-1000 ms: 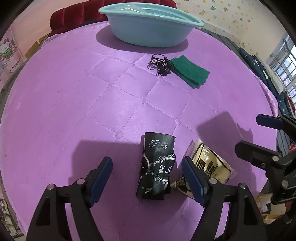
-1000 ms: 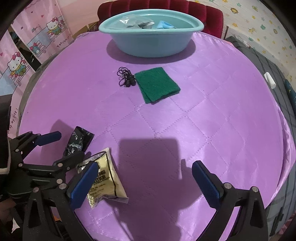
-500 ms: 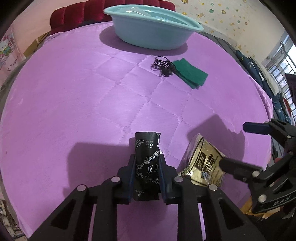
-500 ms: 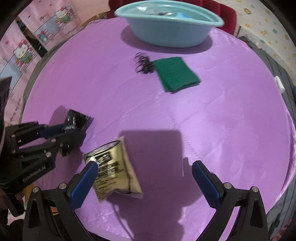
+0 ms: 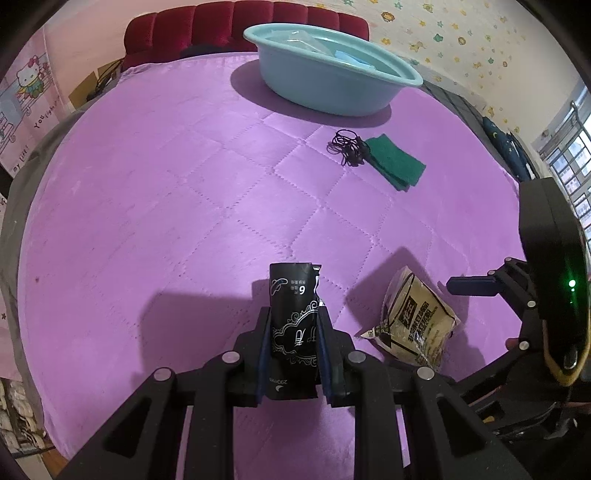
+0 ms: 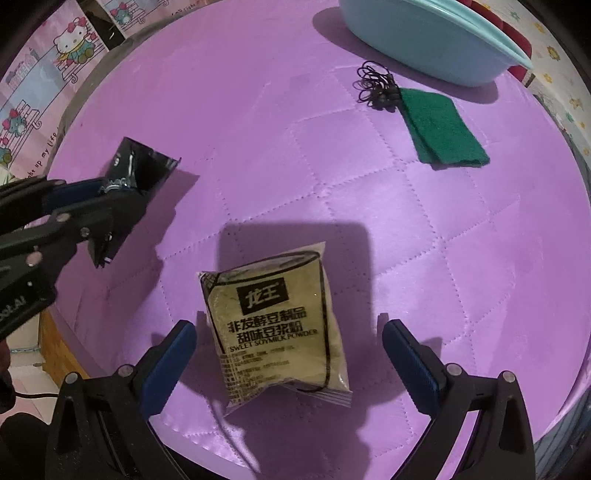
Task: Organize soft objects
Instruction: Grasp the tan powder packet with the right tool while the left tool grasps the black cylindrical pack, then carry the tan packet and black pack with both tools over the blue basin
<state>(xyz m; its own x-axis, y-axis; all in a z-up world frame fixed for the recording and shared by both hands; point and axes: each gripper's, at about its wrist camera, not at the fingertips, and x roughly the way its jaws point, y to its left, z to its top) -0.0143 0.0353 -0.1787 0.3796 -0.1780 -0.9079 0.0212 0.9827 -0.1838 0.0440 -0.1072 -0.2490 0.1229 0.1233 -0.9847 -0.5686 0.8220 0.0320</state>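
My left gripper [image 5: 293, 317] is shut on a black soft pack [image 5: 294, 306] with white print and holds it off the purple quilt; the pack also shows in the right wrist view [image 6: 136, 170]. A yellow soy milk powder pouch [image 6: 275, 325] lies flat on the quilt between the open fingers of my right gripper [image 6: 288, 332], untouched. The pouch shows right of the left gripper in the left wrist view [image 5: 413, 321]. A green cloth [image 6: 439, 127] and a bundle of black hair ties [image 6: 376, 86] lie farther off, near a light blue basin [image 5: 332, 77].
The basin [image 6: 436, 40] holds some packets and stands at the far side of the purple quilted surface [image 5: 184, 192]. A red headboard [image 5: 236, 29] is behind it. The quilt's near edge drops off just below both grippers.
My left gripper closed on the black pack and lifted it. My right gripper moved left and down until the yellow pouch lies between its open fingers.
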